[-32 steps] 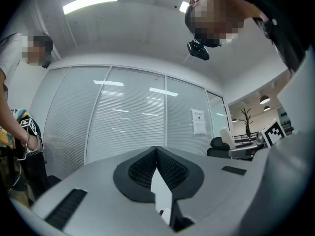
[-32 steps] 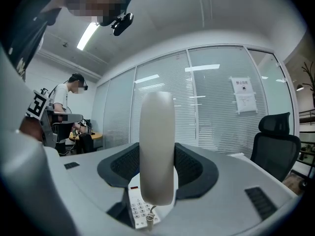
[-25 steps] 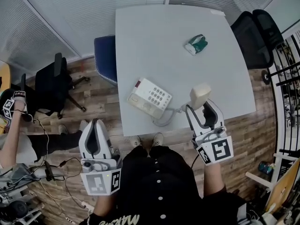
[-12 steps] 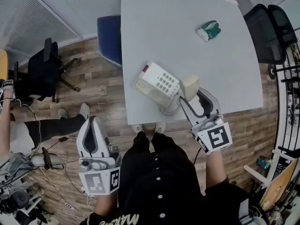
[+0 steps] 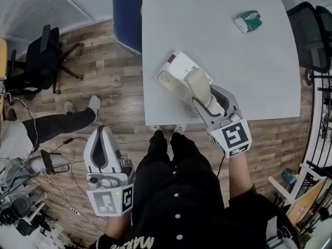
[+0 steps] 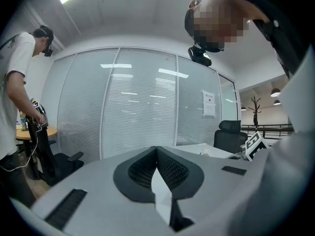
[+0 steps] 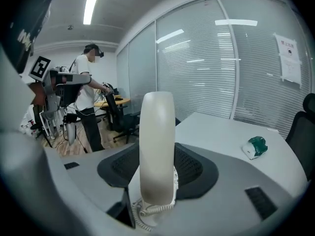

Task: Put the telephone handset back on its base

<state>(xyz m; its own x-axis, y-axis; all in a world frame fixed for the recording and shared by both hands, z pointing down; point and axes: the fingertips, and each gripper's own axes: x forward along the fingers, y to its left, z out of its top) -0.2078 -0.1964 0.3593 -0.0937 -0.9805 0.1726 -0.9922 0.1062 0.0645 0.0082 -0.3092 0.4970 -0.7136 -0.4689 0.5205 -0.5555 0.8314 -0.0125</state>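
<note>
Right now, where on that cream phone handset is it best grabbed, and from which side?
By its slim shaft, pads on the two narrow sides, coming from the end with the cord, as the right gripper does. The handset is long, so its far end is free to settle onto the base.

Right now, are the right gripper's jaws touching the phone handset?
Touching. The right gripper view shows the handset wedged between both jaws, with no gap on either side.

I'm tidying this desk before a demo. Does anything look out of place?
The handset is off its base, clamped in the right gripper over it. The base sits skewed on the table, near its front left corner. A green packet lies farther back.
</note>
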